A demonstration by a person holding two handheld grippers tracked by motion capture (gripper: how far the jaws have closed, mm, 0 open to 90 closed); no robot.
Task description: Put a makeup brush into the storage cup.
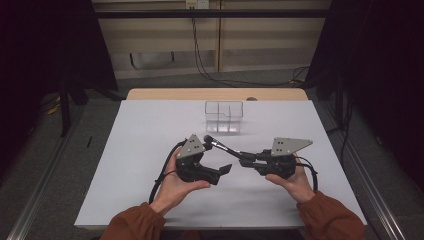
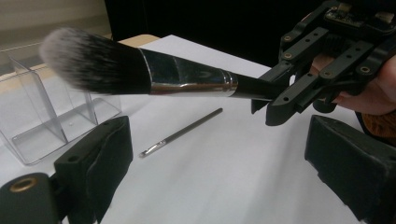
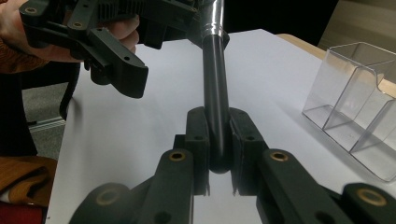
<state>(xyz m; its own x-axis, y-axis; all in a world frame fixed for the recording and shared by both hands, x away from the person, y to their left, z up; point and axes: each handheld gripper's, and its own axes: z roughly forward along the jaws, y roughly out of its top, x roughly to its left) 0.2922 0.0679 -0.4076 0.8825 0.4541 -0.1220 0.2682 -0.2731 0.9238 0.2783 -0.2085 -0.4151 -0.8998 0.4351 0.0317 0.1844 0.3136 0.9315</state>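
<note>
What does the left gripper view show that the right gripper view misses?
Left gripper view: the makeup brush's fluffy bristles and a thin stick lying on the table. Right gripper view: the brush's rounded handle end squeezed between the right gripper's fingers, plus the left hand. Both: the silver ferrule, the clear box and the white table.

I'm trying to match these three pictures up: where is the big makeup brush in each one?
High view: the makeup brush is at centre, between the two grippers.
Left gripper view: it crosses the upper half, bristles at left.
Right gripper view: its dark handle rises from the shut jaws at centre.
Shared landmark: the clear plastic organizer.
</note>
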